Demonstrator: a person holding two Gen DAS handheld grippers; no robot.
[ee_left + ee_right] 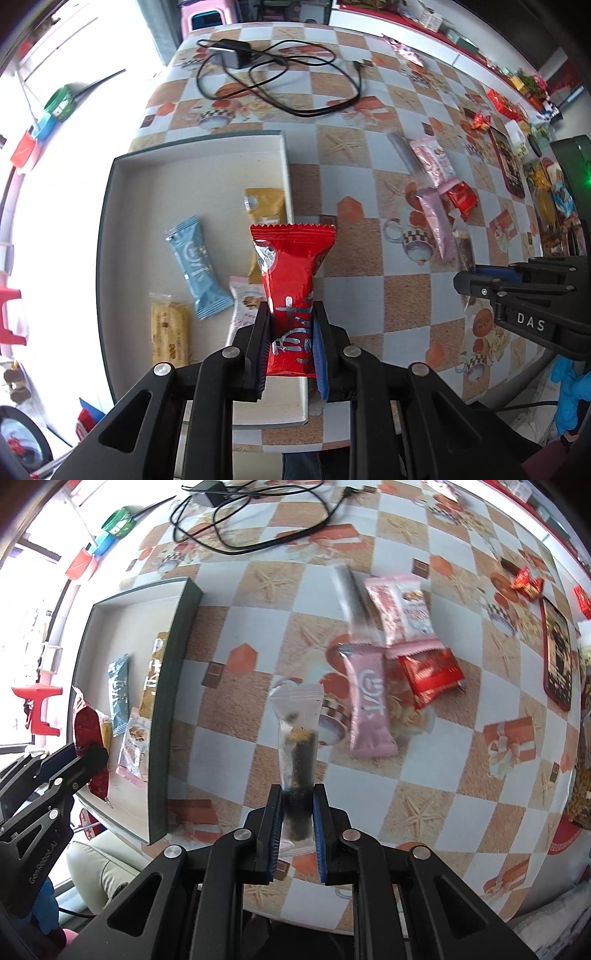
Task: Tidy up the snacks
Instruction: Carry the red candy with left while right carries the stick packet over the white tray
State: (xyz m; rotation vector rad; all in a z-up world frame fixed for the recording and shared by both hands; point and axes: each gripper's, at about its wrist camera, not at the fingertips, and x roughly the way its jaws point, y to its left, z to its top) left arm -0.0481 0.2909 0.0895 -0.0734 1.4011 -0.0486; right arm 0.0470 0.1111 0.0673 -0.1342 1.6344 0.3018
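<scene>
My left gripper is shut on a red snack packet, held over the right rim of the shallow white box. Inside the box lie a blue packet, a gold packet, a yellow bar and a white-pink packet. My right gripper is shut on a clear packet with a dark roll, held above the table right of the box. On the table lie a pink packet, a red packet, a white-pink packet and a clear dark stick.
A black cable with a charger lies at the table's far side. A dark phone and small red candies sit at the right. The other gripper shows at the right edge of the left wrist view. The checkered tablecloth covers the table.
</scene>
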